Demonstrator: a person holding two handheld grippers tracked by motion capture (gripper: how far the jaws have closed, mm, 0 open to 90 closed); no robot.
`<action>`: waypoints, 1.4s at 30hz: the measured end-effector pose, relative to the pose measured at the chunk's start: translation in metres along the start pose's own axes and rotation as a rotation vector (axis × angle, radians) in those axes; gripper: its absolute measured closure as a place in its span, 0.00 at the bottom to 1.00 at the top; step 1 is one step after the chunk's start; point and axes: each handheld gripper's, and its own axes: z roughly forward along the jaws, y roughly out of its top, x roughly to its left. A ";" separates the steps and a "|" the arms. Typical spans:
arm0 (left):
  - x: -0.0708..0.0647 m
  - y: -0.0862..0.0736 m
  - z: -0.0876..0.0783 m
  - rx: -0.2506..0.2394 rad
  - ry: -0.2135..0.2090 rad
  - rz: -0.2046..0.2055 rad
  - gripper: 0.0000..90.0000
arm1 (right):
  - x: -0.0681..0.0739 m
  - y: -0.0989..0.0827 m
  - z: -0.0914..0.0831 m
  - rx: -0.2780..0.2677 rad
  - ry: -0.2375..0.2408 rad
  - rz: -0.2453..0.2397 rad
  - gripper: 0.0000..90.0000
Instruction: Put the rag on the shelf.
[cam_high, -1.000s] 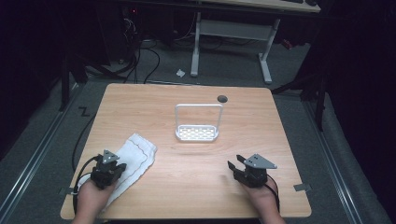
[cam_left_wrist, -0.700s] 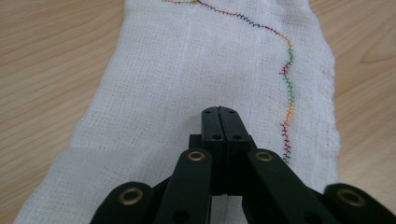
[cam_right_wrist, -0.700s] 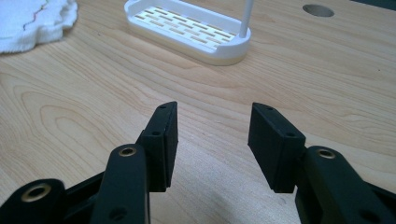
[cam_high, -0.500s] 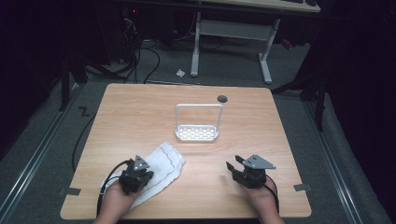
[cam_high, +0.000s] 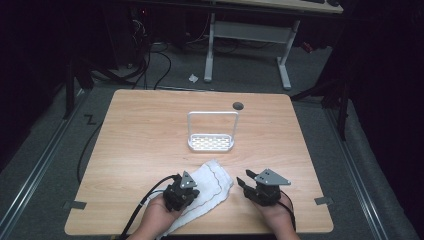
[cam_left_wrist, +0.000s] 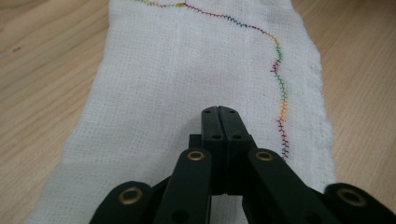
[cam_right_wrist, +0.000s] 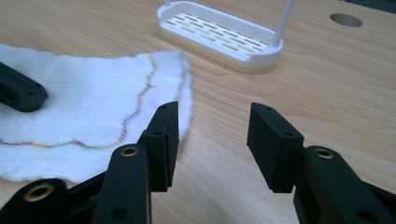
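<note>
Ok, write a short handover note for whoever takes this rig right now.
Left tool: jaws together on the white cloth, which it has dragged toward the table's middle; jaws just started easing open.
Right tool: open, empty, beside the cloth's right edge.
White rack stands further back on the table, untouched.
Done: cloth brought within reach of both tools.
Left: probably grip with the right tool, then handle the cloth.

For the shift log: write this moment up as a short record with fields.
cloth: white cloth with coloured stitching, flat on the table near the front edge
left tongs: left tongs jaws together over the cloth, just easing apart
right tongs: right tongs open, nothing between the jaws, beside the cloth's edge
rack: white rack with a hoop handle, mid-table, apart from the cloth
</note>
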 end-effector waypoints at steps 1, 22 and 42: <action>0.003 -0.001 -0.004 -0.017 0.007 -0.006 0.89 | 0.008 0.002 0.000 0.000 0.023 -0.018 0.62; 0.048 -0.038 -0.031 0.033 0.026 -0.122 1.00 | 0.037 0.004 0.044 0.217 0.114 -0.054 1.00; 0.010 0.000 -0.007 -0.135 -0.037 -0.015 0.92 | 0.000 0.026 0.070 0.214 0.086 0.020 0.93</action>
